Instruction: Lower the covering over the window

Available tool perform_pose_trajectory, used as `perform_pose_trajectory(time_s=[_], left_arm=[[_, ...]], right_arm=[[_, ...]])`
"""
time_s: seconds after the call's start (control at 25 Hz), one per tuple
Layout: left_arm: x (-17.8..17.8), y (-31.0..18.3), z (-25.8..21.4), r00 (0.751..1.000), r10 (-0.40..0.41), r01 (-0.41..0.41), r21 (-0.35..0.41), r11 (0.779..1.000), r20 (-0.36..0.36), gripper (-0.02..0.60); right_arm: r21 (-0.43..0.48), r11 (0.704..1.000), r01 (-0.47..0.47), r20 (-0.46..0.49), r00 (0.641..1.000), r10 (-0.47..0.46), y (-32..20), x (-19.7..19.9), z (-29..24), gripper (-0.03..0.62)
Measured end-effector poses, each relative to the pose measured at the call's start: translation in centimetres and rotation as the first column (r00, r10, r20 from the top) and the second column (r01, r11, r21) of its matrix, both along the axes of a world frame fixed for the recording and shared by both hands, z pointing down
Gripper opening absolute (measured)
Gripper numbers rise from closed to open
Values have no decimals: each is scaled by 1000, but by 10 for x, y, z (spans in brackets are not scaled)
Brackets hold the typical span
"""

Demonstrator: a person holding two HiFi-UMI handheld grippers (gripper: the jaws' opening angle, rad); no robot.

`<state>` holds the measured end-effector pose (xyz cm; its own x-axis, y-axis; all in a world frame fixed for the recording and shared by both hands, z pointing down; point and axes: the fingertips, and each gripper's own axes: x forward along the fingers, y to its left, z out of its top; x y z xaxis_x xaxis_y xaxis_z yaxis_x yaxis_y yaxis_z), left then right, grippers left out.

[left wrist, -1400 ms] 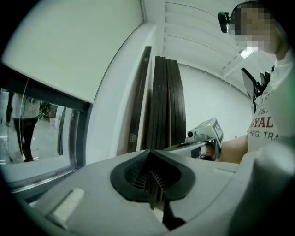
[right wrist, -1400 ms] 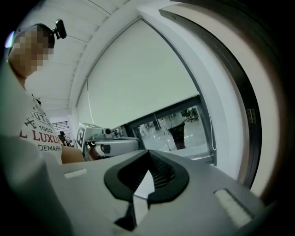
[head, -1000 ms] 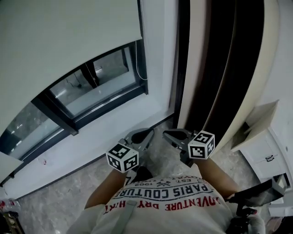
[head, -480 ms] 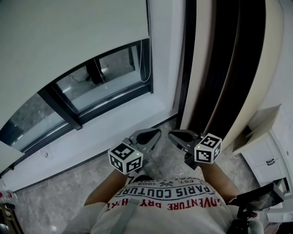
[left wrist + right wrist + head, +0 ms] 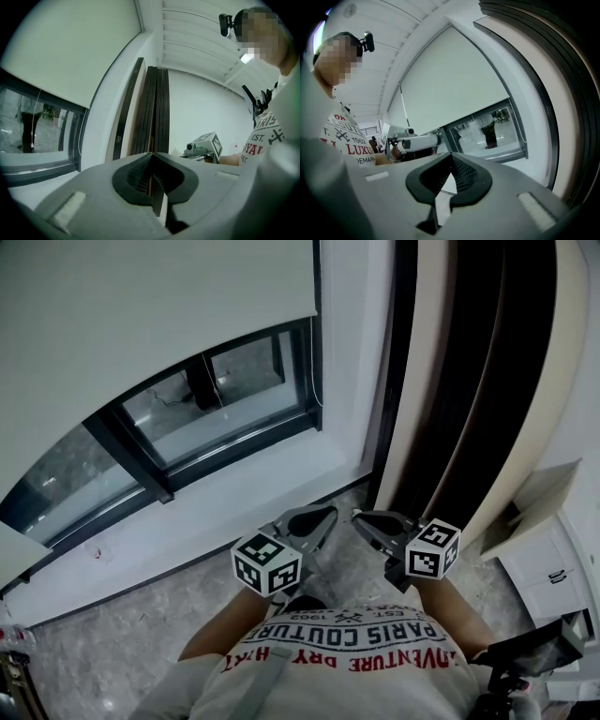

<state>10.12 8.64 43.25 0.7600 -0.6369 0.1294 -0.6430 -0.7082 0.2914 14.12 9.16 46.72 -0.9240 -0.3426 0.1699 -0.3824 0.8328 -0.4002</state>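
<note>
A pale roller blind (image 5: 141, 306) covers the upper part of the window (image 5: 216, 409); below its bottom edge the glass and dark frame still show. Its thin pull cord (image 5: 318, 381) hangs at the window's right side. My left gripper (image 5: 323, 516) and right gripper (image 5: 361, 518) are held close to my body, tips nearly facing each other, well short of the window. Both are shut with nothing between the jaws. The blind (image 5: 70, 51) fills the left of the left gripper view, and the blind (image 5: 450, 79) also shows in the right gripper view.
A white sill (image 5: 206, 502) runs under the window. Dark tall panels (image 5: 459, 381) lean against the wall to the right. White drawers (image 5: 553, 568) stand at the far right. The floor (image 5: 122, 652) is grey marbled tile.
The head view has shifted slightly, so the window and both grippers sit a little further right in the frame. The blind's edge and both grippers look unchanged.
</note>
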Motion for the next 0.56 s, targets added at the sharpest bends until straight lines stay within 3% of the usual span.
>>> perform_pose_trajectory(time_s=[0.36, 0.56], left_arm=[[4, 11, 3, 999, 24, -24, -9, 1000, -36, 5], [9, -13, -3, 999, 25, -26, -21, 999, -44, 5]], right_arm=[[-9, 1000, -3, 7, 1000, 3, 8, -4, 3, 0], [-15, 1000, -12, 29, 1000, 12, -17, 1, -5, 0]])
